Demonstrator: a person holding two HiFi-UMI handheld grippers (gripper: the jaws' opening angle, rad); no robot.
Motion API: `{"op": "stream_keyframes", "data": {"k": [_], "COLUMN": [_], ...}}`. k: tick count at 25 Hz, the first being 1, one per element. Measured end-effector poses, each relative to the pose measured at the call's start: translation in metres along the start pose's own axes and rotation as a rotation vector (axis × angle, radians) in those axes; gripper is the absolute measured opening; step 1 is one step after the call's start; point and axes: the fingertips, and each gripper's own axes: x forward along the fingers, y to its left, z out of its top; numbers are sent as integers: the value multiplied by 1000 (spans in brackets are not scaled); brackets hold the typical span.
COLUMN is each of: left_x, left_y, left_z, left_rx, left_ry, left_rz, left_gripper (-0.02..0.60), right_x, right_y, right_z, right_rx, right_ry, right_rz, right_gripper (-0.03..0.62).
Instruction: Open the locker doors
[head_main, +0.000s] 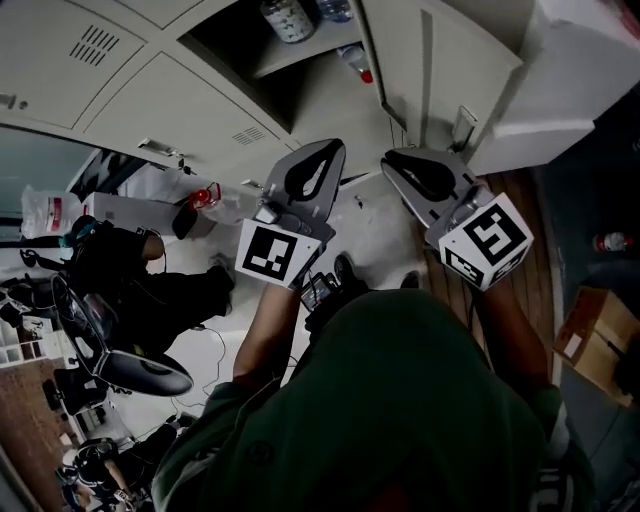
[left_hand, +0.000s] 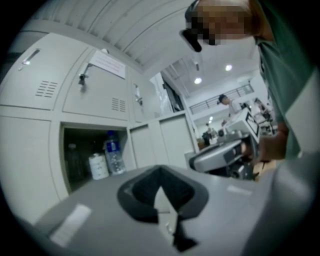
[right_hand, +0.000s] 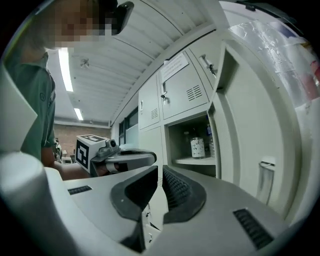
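Our left tongs (left_hand: 160, 171) and right tongs (right_hand: 160, 172) sit side by side, both pinched closed on nothing. Just ahead, the open locker door (right_hand: 250, 125) hangs right of the right tongs, with a jar (right_hand: 198, 147) on its shelf (right_hand: 192, 161). The shut locker doors (left_hand: 95, 92) sit above.

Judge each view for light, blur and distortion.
Head view: dim overall, marker cube crisp. Left gripper view: strong fisheye curve on the locker doors, left tool blurred, ceiling lights blown out. Right gripper view: brighter, right tool's pads sharp, same fisheye curve, black corners.
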Motion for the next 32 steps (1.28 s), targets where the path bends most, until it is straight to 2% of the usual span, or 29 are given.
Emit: {"op": "stream_keyframes", "data": {"k": [6, 20, 32], "left_x": [-54, -182, -247], "left_y": [57, 190, 277], "left_z": [-9, -43, -69], "left_rx": [-6, -15, -42], "left_ry": [11, 32, 26], "left_rz": [81, 246, 322], "left_gripper": [-13, -14, -14], "right_x": [50, 186, 294], "right_y": [31, 107, 156], "right_z": [14, 12, 19], "right_rx": [-29, -60, -85], "right_ry": [2, 43, 68], "right_rz": [45, 132, 213], "right_gripper": [28, 28, 28]}}
